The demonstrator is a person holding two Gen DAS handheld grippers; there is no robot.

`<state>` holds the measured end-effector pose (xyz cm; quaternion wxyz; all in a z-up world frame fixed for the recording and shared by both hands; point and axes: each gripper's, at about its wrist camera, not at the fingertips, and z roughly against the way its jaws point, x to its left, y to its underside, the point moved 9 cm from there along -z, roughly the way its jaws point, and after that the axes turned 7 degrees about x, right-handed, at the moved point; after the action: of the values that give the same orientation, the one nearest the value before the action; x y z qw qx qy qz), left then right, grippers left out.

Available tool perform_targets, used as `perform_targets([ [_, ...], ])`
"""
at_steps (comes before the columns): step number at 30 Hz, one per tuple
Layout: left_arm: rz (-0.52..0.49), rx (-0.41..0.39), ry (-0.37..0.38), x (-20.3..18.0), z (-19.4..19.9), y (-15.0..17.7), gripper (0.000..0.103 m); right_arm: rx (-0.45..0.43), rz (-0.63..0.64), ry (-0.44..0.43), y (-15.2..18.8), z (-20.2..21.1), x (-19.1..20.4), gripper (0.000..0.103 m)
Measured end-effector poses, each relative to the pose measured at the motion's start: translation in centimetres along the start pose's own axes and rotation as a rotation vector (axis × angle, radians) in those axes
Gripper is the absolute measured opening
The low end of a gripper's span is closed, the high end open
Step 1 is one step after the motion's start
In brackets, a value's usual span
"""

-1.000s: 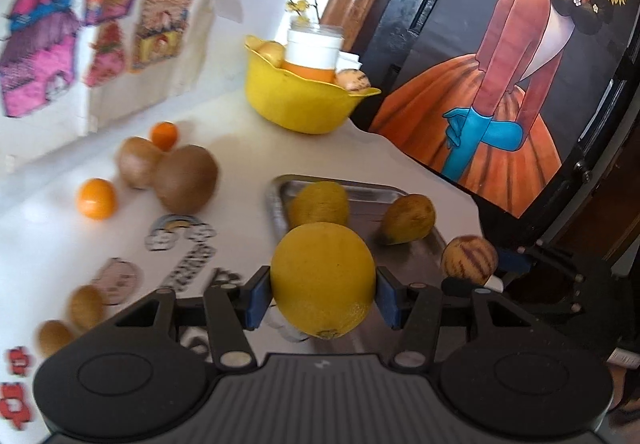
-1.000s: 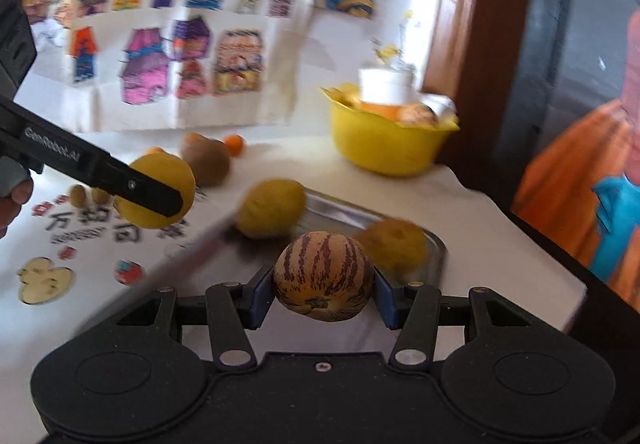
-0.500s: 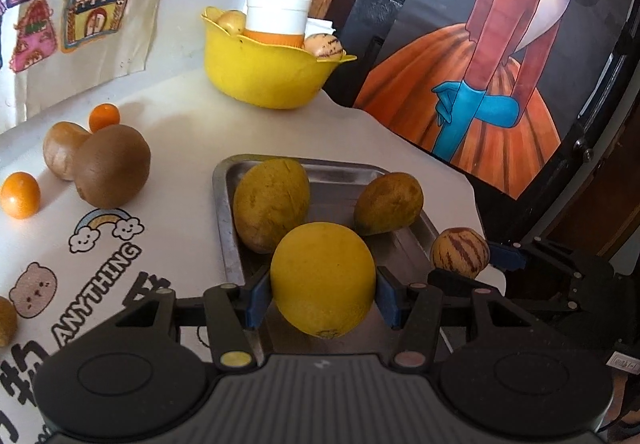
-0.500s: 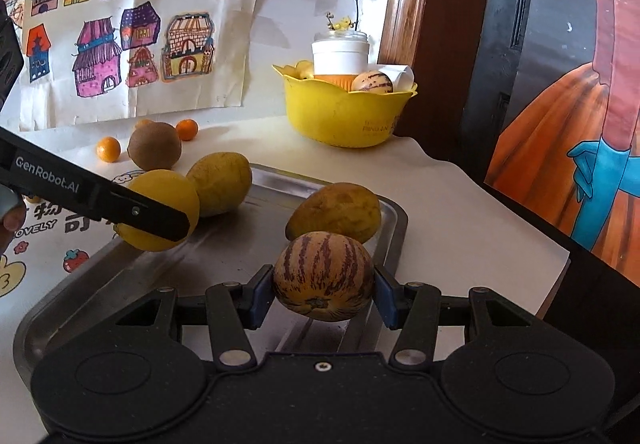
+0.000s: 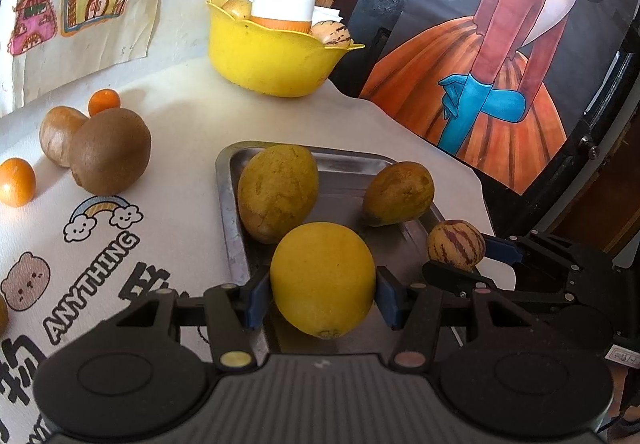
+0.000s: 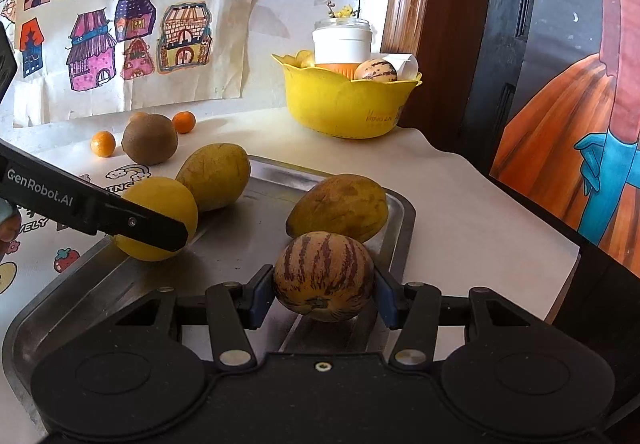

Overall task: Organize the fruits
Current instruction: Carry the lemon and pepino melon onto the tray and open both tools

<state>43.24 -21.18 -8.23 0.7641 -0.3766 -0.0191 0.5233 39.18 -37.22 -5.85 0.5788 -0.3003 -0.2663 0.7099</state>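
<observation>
White cloth with cartoon prints covers the desk (image 5: 192,131), and drawings of houses hang on the wall at the upper left of both views. At the right of the right wrist view the cloth ends at a curved edge, with a dark door and a big painting past it, so there is little spare room on that side.

Next biggest is the metal tray (image 6: 120,284), low in the middle of both views. It has a raised rim that a fruit must clear on the way in. Its near middle is bare, so that looks like the best spot to set things down. A yellow bowl (image 5: 272,63) sits far back, well away.

Two dull yellow fruits already lie in the tray: a big one (image 5: 278,197) by its left rim and a smaller one (image 5: 400,193) by its right rim.

The left gripper (image 5: 322,302) is clamped on a smooth round yellow fruit (image 5: 322,278), just above the tray's near left rim. It looks firm and a bit heavy, and its smooth skin may slip, so holding it across the widest part seems right.

The right gripper (image 6: 323,302) is clamped on a striped fruit (image 6: 324,276), above the tray's near right part. It looks lighter and may bruise, so a soft squeeze seems best.

A brown kiwi (image 5: 110,151) and small oranges (image 5: 16,181) wait on the cloth at the left.
</observation>
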Motion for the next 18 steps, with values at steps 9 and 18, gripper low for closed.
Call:
perform_targets([
  [9,0.000,0.012,0.009,-0.01,-0.40,0.23,0.058,0.008,-0.001,-0.003,0.11,-0.61,-0.04,0.054],
  [18,-0.006,0.012,0.008,-0.20,-0.58,0.34,0.058,0.004,0.002,-0.009,0.20,-0.59,0.00,0.054],
])
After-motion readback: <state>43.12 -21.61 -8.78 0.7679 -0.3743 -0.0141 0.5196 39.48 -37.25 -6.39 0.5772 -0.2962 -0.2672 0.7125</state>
